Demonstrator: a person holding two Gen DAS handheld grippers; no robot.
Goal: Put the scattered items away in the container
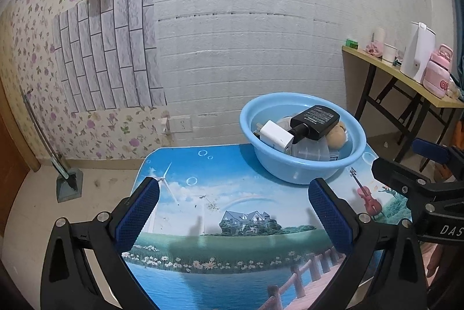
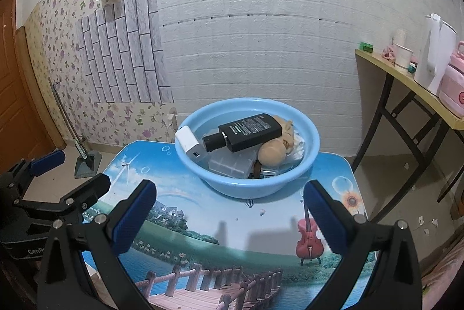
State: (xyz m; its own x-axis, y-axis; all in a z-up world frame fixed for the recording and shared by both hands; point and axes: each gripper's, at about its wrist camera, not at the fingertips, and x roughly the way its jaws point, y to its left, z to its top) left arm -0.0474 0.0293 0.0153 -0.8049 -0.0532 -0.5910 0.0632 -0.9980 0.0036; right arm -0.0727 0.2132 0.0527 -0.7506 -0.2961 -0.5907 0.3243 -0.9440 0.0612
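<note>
A light blue basin (image 1: 301,169) (image 2: 249,188) stands at the far end of a small table with a printed landscape top (image 1: 232,208) (image 2: 220,211). In it lie a black bottle (image 1: 317,120) (image 2: 249,131), a white charger block (image 1: 275,136) (image 2: 190,143), a tan plush toy (image 1: 336,136) (image 2: 272,152) and a clear plastic box (image 2: 232,165). My left gripper (image 1: 233,194) is open and empty above the table, short of the basin. My right gripper (image 2: 230,195) is open and empty, just before the basin's near rim. Each gripper shows at the edge of the other's view.
A yellow folding table (image 1: 406,78) (image 2: 406,81) stands at the right with a white kettle (image 1: 417,49), a pink bottle (image 1: 438,72) and cups. A dustpan with a long handle (image 1: 68,182) (image 2: 87,159) leans at the left wall. A brown door (image 2: 14,78) is far left.
</note>
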